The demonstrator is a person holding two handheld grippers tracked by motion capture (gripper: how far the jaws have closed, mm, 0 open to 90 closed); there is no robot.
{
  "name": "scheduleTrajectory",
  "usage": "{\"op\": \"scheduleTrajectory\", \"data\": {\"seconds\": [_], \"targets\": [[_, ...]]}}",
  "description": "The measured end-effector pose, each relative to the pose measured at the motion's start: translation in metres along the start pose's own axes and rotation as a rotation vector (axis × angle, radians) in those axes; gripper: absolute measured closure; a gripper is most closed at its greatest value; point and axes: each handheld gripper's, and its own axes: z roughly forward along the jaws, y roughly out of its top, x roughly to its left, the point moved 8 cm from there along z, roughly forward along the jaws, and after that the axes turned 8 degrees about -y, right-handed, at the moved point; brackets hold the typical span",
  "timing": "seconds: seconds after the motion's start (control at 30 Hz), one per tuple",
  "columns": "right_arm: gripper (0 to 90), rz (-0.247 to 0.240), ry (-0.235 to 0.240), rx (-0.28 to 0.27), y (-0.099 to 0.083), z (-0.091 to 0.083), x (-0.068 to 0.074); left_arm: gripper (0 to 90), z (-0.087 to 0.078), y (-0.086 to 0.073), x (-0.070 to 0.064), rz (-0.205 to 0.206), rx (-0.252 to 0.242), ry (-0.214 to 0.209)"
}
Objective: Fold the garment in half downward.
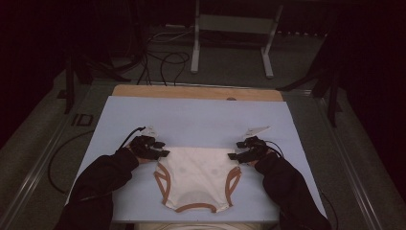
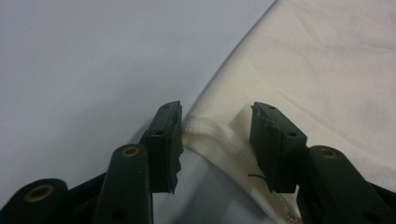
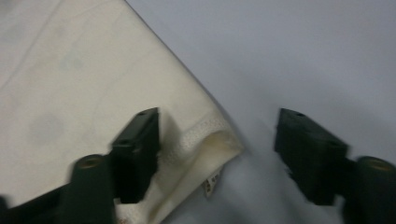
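Note:
A cream baby bodysuit (image 1: 197, 177) with brown trim lies flat on the pale blue mat (image 1: 191, 120), waist edge toward the far side. My left gripper (image 1: 163, 149) is at its upper left corner, open, jaws either side of the hemmed corner (image 2: 205, 130). My right gripper (image 1: 233, 153) is at the upper right corner, open wide. In the right gripper view the folded corner (image 3: 210, 140) lies between the jaws, nearer the left one, and a small label peeks out beneath it. The left gripper (image 2: 215, 140) and right gripper (image 3: 217, 144) hold nothing.
The mat covers a wooden tabletop (image 1: 196, 92). Beyond it, cables (image 1: 163, 62) trail over the floor near a metal table frame (image 1: 230, 33). Dark sleeves (image 1: 103, 187) come in from the bottom corners. Bare mat stretches beyond the garment.

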Motion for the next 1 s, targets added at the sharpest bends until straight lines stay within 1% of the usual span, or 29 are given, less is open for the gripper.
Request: {"op": "scheduleTrajectory", "data": {"seconds": [0.07, 0.1, 0.17, 0.2, 0.23, 0.27, 0.3, 0.33, 0.4, 0.43, 0.5, 0.57, 0.63, 0.67, 0.7, 0.77, 0.83, 0.87, 0.9, 0.93, 0.97, 1.0], "targets": [[38.3, 0.003, 0.011, 0.0, 0.001, 0.0, 0.001, 57.7, 0.0, 0.0, 0.0, -0.006, 0.003, 0.002], [41.7, -0.003, 0.017, 0.002, 0.001, 0.0, 0.002, 59.2, 0.0, -0.001, -0.001, -0.009, 0.006, -0.001], [43.6, -0.013, 0.02, 0.012, 0.001, -0.001, 0.004, 62.2, -0.001, -0.001, -0.002, -0.016, 0.009, -0.006], [46.7, -0.013, 0.024, 0.014, 0.001, 0.0, 0.005, 63.9, -0.001, -0.001, -0.002, -0.019, 0.014, -0.008], [50.0, -0.015, 0.03, 0.016, 0.001, -0.001, 0.006, 66.0, -0.001, -0.001, -0.002, -0.019, 0.017, -0.01], [53.5, -0.019, 0.025, 0.015, 0.001, 0.0, 0.006, 68.0, -0.001, -0.001, -0.003, -0.022, 0.021, -0.012], [58.0, -0.031, 0.018, 0.022, 0.001, -0.001, 0.006, 70.1, -0.001, -0.001, -0.004, -0.027, 0.022, -0.016], [62.5, -0.044, 0.02, 0.026, 0.001, -0.001, 0.008, 72.6, -0.001, -0.002, -0.004, -0.022, 0.029, -0.024], [71.5, -0.056, 0.02, 0.034, 0.001, -0.001, 0.01, 77.3, -0.001, -0.002, -0.005, -0.036, 0.03, -0.037], [76.0, -0.061, 0.031, 0.037, 0.001, -0.001, 0.011, 79.6, -0.001, -0.002, -0.006, -0.044, 0.028, -0.042], [82.2, -0.063, 0.031, 0.041, 0.001, -0.001, 0.011, 82.4, -0.001, -0.002, -0.006, -0.051, 0.024, -0.05], [83.8, -0.064, 0.035, 0.039, 0.002, -0.002, 0.011, 83.9, -0.002, -0.002, -0.006, -0.056, 0.018, -0.053], [84.4, -0.053, 0.038, 0.04, 0.003, -0.003, 0.011, 84.8, -0.004, -0.003, -0.006, -0.055, 0.016, -0.053], [84.5, -0.06, 0.035, 0.034, 0.003, -0.003, 0.01, 85.0, -0.005, -0.002, -0.006, -0.056, 0.009, -0.051], [84.6, -0.053, 0.034, 0.033, 0.004, -0.003, 0.01, 85.4, -0.008, -0.002, -0.006, -0.056, 0.002, -0.053], [84.8, -0.055, 0.031, 0.03, 0.005, -0.004, 0.009, 85.9, -0.012, -0.001, -0.005, -0.059, -0.011, -0.05], [84.9, -0.043, 0.03, 0.023, 0.006, -0.004, 0.009, 86.3, -0.016, 0.0, -0.004, -0.062, -0.026, -0.047], [84.9, -0.041, 0.029, 0.02, 0.007, -0.004, 0.007, 86.3, -0.018, 0.0, -0.003, -0.058, -0.024, -0.042], [85.0, -0.038, 0.029, 0.013, 0.008, -0.004, 0.007, 86.7, -0.019, 0.0, -0.003, -0.06, -0.033, -0.033], [85.1, -0.035, 0.023, 0.013, 0.009, -0.004, 0.006, 86.7, -0.02, 0.0, -0.002, -0.06, -0.032, -0.035], [85.1, -0.034, 0.027, 0.01, 0.01, -0.004, 0.005, 86.7, -0.021, -0.001, -0.001, -0.056, -0.028, -0.025], [85.2, -0.033, 0.02, 0.002, 0.011, -0.003, 0.004, 86.8, -0.022, 0.0, 0.0, -0.062, -0.036, -0.015]]}}
